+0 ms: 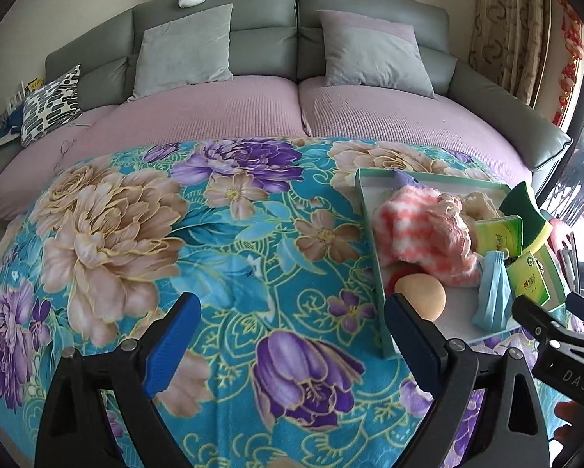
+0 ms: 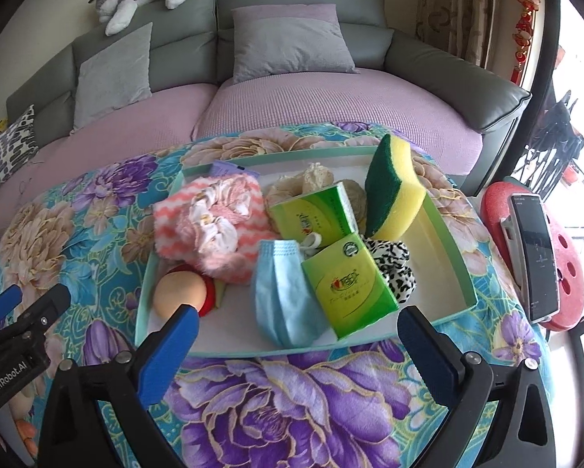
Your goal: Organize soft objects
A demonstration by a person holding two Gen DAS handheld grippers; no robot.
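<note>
Judging by how things lie, the sorting looks close to finished: every soft item in view sits inside the shallow green tray (image 2: pixel 453 249) on the floral blanket (image 1: pixel 221 241), and no loose item shows on the blanket in either view.

In the right wrist view the tray fills the middle. The pink-and-white cloth (image 2: pixel 206 226) lies at about ten o'clock in it, the peach sponge ball (image 2: pixel 179 290) at eight o'clock against the near-left wall, and the blue face mask (image 2: pixel 282 296) at six o'clock. Two green tissue packs (image 2: pixel 348 288) overlap near the centre. The yellow-green scouring sponge (image 2: pixel 395 191) stands tilted against the far-right wall at two o'clock, with a black-and-white spotted cloth (image 2: pixel 395 269) below it.

The right gripper (image 2: pixel 297 335) hangs above the tray's near edge, jaws wide and holding nothing. The left gripper (image 1: pixel 292 323) hangs over bare blanket, the tray at its three o'clock, jaws likewise wide and empty.

What may remain is only tidying the jumbled pile; whether anything lies outside these views I cannot tell.
</note>
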